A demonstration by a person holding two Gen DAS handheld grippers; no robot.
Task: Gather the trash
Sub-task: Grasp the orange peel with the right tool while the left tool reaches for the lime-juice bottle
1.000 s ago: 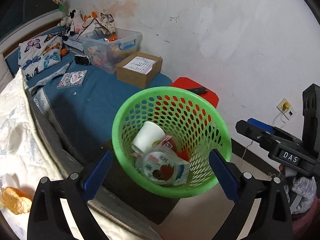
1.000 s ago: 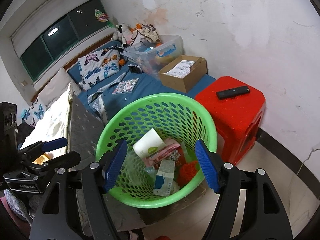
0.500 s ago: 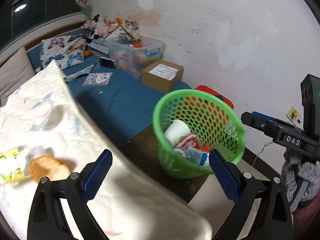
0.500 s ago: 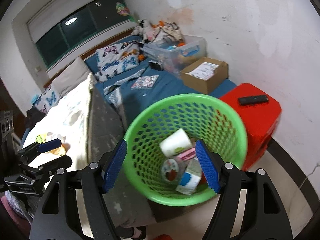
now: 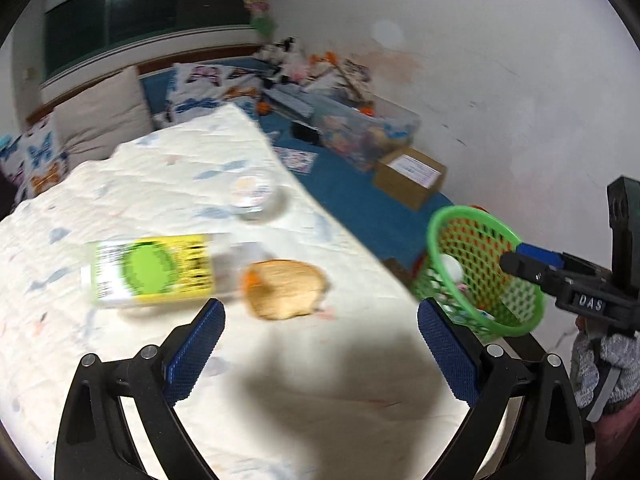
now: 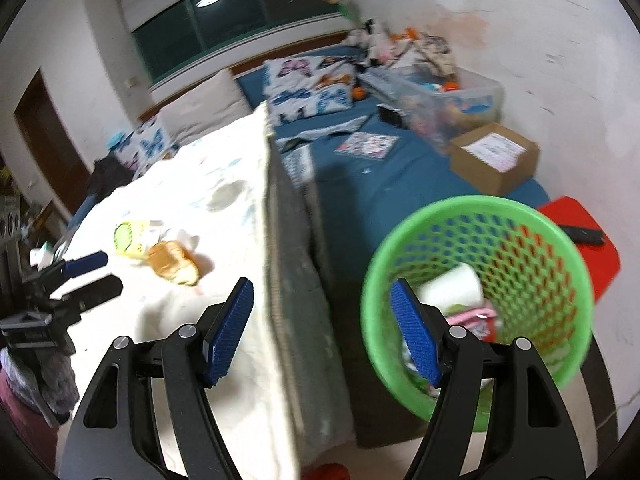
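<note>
The bed [image 5: 352, 196] fills most of both views, its blue sheet running along the white wall. A thick cream quilt [image 5: 168, 184] lies folded over the near part of it, its grey edge standing as a ridge in the right wrist view. Butterfly-print pillows [image 6: 308, 84] sit at the head, with a clear storage bin [image 6: 460, 100] of toys and a cardboard box [image 6: 496, 156] on the far side against the wall.

Beside the bed stands a green mesh basket [image 6: 472, 216], upright, already holding a white paper cup [image 6: 456, 284] and some pink and white wrappers. Just behind it is a red stool [image 6: 588, 248] with a dark remote [image 6: 586, 234] on top.

On the quilt lie the loose pieces of trash. A yellow and green packet [image 5: 152, 268] rests flat, blurred, and just beside its right end lies a tan crumpled wrapper [image 5: 284, 288]; whether the two touch is unclear. A small clear round lid [image 5: 252, 192] sits farther back on the quilt, apart from both.

The left tool [image 5: 320, 336] hangs over the quilt near the wrapper, its blue pads well apart with nothing between them. The right tool [image 6: 324, 336] is over the quilt's edge, between bed and basket, its pads likewise apart and empty. A grey gloved hand [image 5: 600, 364] shows beneath the right tool in the left wrist view.
</note>
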